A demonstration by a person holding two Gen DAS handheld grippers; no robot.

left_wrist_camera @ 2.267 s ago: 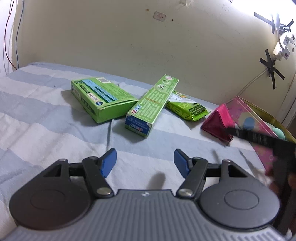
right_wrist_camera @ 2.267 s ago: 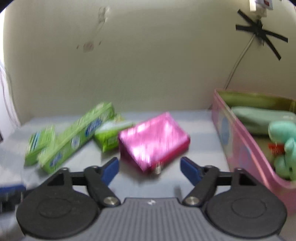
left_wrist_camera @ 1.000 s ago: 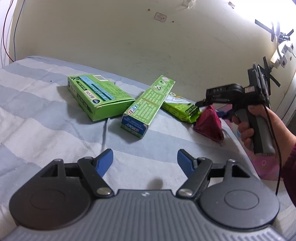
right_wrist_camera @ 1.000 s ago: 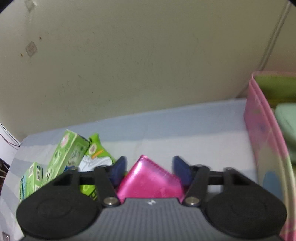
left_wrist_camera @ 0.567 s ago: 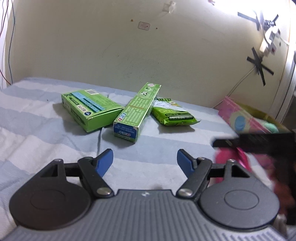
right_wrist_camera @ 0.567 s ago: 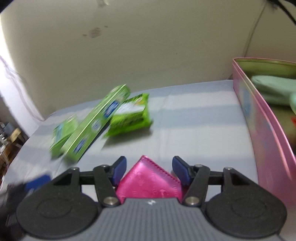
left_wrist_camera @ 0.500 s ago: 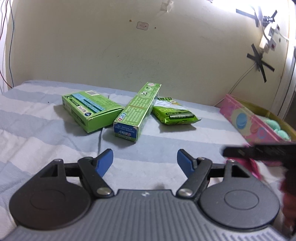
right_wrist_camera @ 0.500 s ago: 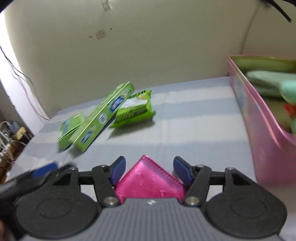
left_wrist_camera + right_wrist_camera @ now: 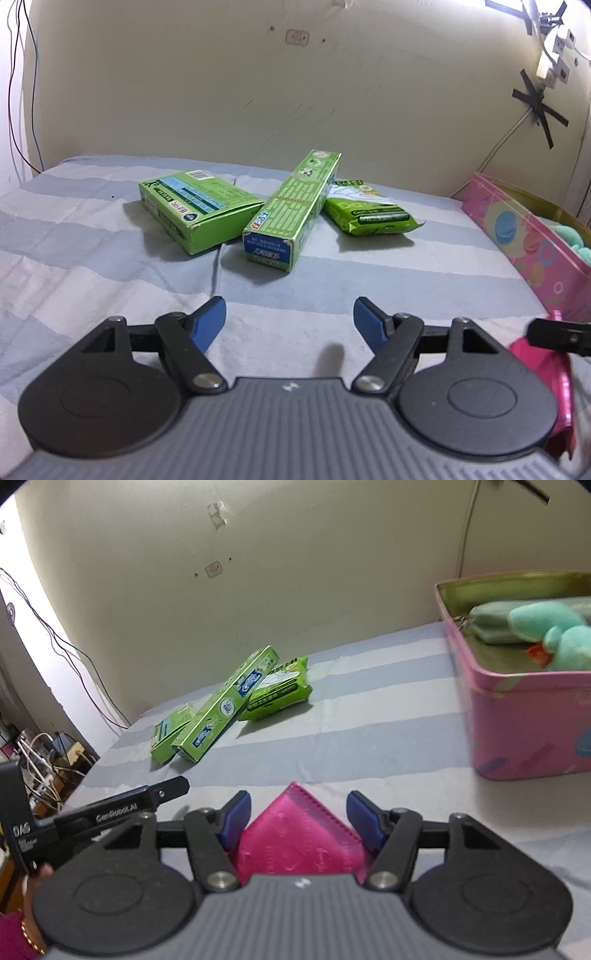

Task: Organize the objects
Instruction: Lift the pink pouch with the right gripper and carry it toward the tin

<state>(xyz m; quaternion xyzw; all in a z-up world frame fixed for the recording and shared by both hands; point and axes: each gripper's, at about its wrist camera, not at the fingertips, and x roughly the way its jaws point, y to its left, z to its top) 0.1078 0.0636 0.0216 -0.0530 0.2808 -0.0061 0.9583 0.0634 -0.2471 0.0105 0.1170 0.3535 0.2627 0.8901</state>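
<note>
Right gripper [image 9: 295, 818] has lifted glossy magenta stitched pouch [image 9: 300, 836] off striped bedsheet [image 9: 369, 716], jaws pinching it; pink tin box [image 9: 524, 720] likely next. Left gripper [image 9: 289, 319] idle, jaws spread; green cartons remain.

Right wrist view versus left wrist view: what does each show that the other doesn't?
Only the right wrist view shows inside the pink tin box: a grey-green zip pouch and a teal plush toy, plus the right hand-held gripper shut on the shiny magenta wallet.

Only the left wrist view shows the open, empty left hand-held gripper.

Both show the flat green carton, long green toothpaste box and green wipes packet on the striped sheet.
</note>
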